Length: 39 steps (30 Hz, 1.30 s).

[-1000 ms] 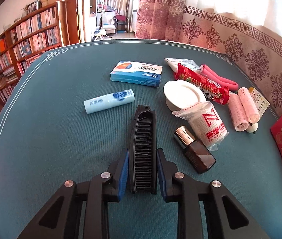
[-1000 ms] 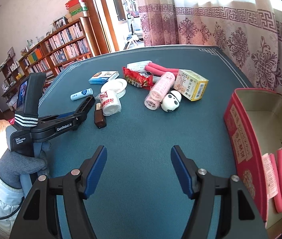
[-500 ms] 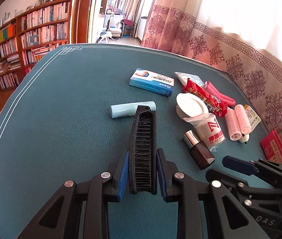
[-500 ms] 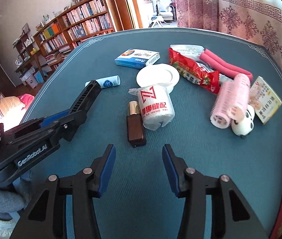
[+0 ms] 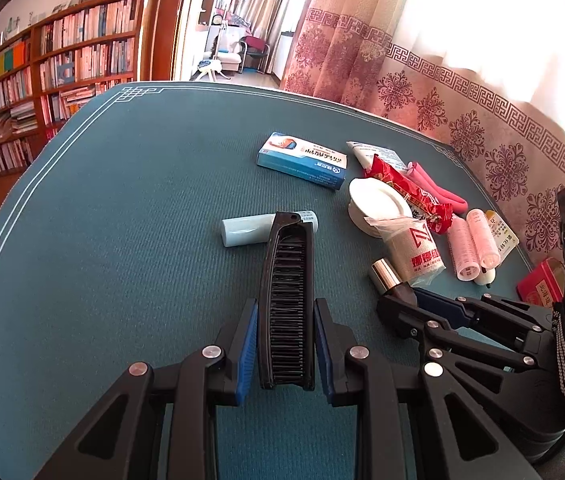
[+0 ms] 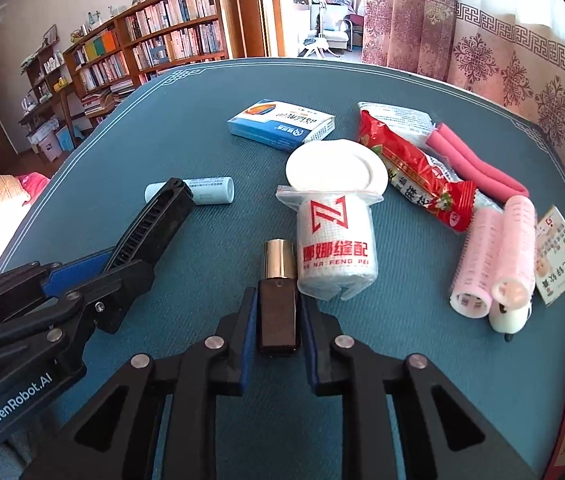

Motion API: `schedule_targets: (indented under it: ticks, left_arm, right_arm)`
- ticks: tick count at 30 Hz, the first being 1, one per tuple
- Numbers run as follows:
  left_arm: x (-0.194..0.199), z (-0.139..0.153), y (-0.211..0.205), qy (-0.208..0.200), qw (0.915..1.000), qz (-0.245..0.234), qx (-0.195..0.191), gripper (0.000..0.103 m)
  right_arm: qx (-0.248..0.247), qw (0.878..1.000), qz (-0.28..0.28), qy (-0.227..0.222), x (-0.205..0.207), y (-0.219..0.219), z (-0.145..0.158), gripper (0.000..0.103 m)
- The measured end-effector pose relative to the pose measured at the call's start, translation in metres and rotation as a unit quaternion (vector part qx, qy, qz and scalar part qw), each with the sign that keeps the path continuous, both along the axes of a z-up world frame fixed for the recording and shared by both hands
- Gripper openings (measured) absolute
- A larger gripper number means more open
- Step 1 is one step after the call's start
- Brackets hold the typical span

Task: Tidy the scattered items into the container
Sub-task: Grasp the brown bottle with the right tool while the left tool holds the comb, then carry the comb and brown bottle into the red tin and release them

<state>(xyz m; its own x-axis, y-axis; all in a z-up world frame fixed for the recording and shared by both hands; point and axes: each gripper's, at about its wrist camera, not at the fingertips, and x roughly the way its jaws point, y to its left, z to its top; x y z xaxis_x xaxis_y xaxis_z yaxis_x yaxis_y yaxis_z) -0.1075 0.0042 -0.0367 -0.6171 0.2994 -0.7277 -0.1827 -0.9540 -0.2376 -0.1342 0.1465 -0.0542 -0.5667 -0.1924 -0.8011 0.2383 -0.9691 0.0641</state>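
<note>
The left gripper (image 5: 285, 344) has its jaws clamped on a black comb (image 5: 287, 304); the right gripper (image 6: 276, 322) has its jaws clamped on a brown bottle (image 6: 277, 312) lying on the desk (image 6: 210, 240).

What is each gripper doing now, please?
Left gripper: shut on the black comb.
Right gripper: shut on the dark bottle.
</note>
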Motion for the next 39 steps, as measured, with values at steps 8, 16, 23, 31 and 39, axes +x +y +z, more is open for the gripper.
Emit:
schedule_targets:
  ticks: [8,16,23,31,39]
  left_arm:
    - [0.018,0.004,0.000,0.001,1.0000,-0.004,-0.005,0.027]
    - [0.038,0.005,-0.001,-0.008,0.9999,-0.004,-0.009,0.028]
    - [0.058,0.008,0.008,-0.008,0.9997,-0.014,-0.021,0.028]
    - [0.077,0.013,0.023,-0.006,0.9991,-0.028,-0.031,0.028]
    - [0.088,0.015,0.036,-0.006,0.9983,-0.038,-0.043,0.028]
  right_arm:
    - [-0.031,0.999,-0.011,-0.006,0.031,0.017,0.004,0.022]
    - [-0.056,0.998,-0.033,0.008,0.063,0.037,0.018,0.022]
    - [-0.073,0.996,-0.057,0.012,0.087,0.059,0.021,0.022]
    - [-0.095,0.991,-0.085,0.035,0.116,0.088,0.033,0.022]
    - [-0.110,0.983,-0.130,0.071,0.146,0.130,0.052,0.022]
